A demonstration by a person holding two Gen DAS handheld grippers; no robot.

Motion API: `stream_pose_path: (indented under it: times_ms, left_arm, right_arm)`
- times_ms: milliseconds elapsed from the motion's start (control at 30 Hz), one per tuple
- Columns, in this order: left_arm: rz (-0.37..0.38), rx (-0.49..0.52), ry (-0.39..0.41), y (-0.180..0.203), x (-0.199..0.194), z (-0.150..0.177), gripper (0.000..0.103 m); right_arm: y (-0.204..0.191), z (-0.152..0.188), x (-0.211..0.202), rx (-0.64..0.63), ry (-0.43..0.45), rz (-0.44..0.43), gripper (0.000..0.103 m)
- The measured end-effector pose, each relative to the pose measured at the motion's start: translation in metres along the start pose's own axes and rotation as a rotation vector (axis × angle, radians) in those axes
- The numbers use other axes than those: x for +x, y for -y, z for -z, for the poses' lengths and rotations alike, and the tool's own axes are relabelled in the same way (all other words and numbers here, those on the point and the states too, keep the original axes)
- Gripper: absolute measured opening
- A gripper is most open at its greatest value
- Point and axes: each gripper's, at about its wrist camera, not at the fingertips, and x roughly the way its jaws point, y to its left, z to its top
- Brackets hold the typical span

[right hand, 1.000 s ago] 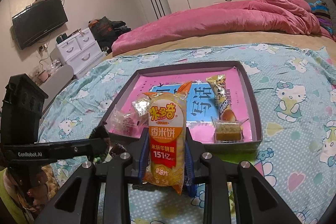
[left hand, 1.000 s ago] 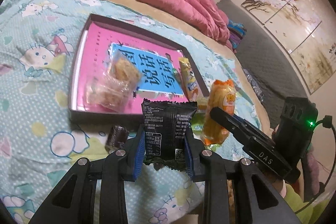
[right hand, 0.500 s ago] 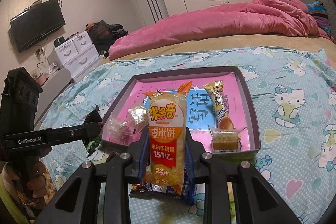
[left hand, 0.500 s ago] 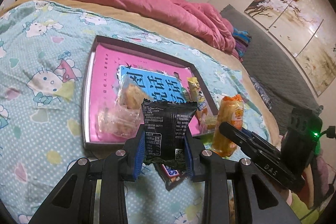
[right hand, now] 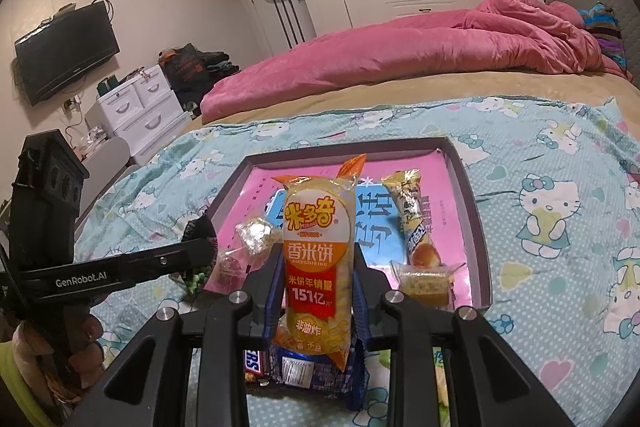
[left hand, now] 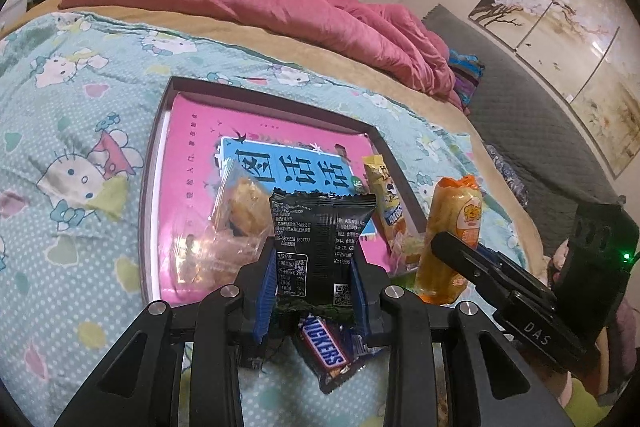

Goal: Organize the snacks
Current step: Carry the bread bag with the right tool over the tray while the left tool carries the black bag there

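My left gripper (left hand: 314, 267) is shut on a black snack packet (left hand: 320, 231), held upright just before the near rim of the shallow tray (left hand: 276, 103). My right gripper (right hand: 316, 279) is shut on a yellow-orange rice cracker pack (right hand: 318, 251), also held above the tray's near edge (right hand: 482, 239); the pack shows in the left wrist view (left hand: 452, 227) too. In the tray lie clear-wrapped pastries (left hand: 236, 223), a yellow wrapped bar (right hand: 412, 215) and a small cake cup (right hand: 424, 283). A Snickers bar (left hand: 324, 351) lies on the bedspread under my left gripper.
The tray rests on a Hello Kitty bedspread (right hand: 552, 211) with a pink duvet (right hand: 420, 51) behind. A blue packet (right hand: 304, 371) lies under my right gripper. A white drawer unit (right hand: 136, 107) and a TV (right hand: 68, 51) stand at the left.
Both grippers have lifted and pulled back from the tray with their packs held. The Snickers bar and blue packet have come into view below them.
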Motion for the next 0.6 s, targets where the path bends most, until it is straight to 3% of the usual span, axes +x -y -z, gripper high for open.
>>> stream_pose_path:
  times_ms: [600]
  left_arm:
    - [-0.020,0.040,0.008,0.011,0.020,-0.008,0.033]
  right_arm:
    - [0.007,-0.008,0.014,0.020,-0.004,0.042,0.030]
